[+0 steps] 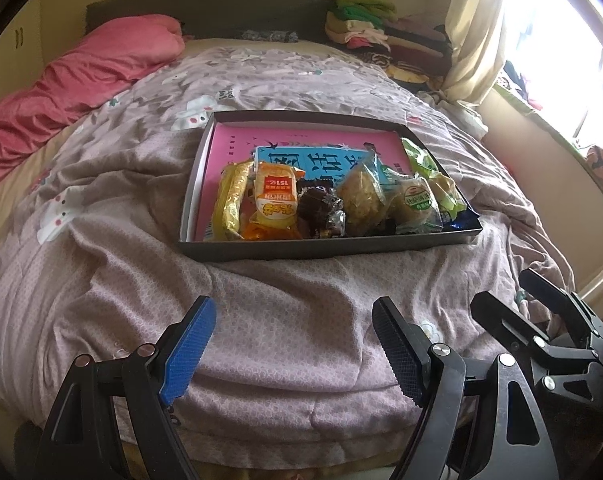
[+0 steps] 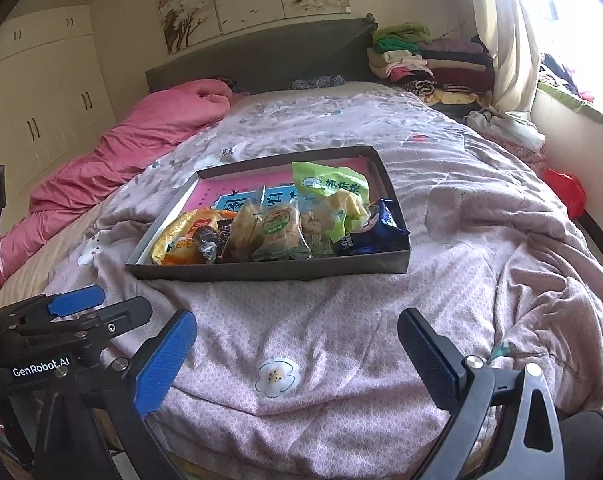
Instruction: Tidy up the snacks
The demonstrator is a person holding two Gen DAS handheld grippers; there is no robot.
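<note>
Beyond both parted, empty fingers (image 1: 293, 350) (image 2: 297, 356): bare quilt (image 2: 301, 320), then dark shallow tray (image 1: 325, 246) crowded with wrapped snacks (image 1: 321, 200) along its near wall.

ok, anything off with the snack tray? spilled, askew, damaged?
Nothing spilled or damaged. The snacks are all bunched along the near wall of the tray, far half bare, and the tray sits tilted on the rumpled quilt. Both grippers hang open and empty.

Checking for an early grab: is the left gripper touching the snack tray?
Apart. Left wrist view shows bare quilt between the open left gripper and the tray.
</note>
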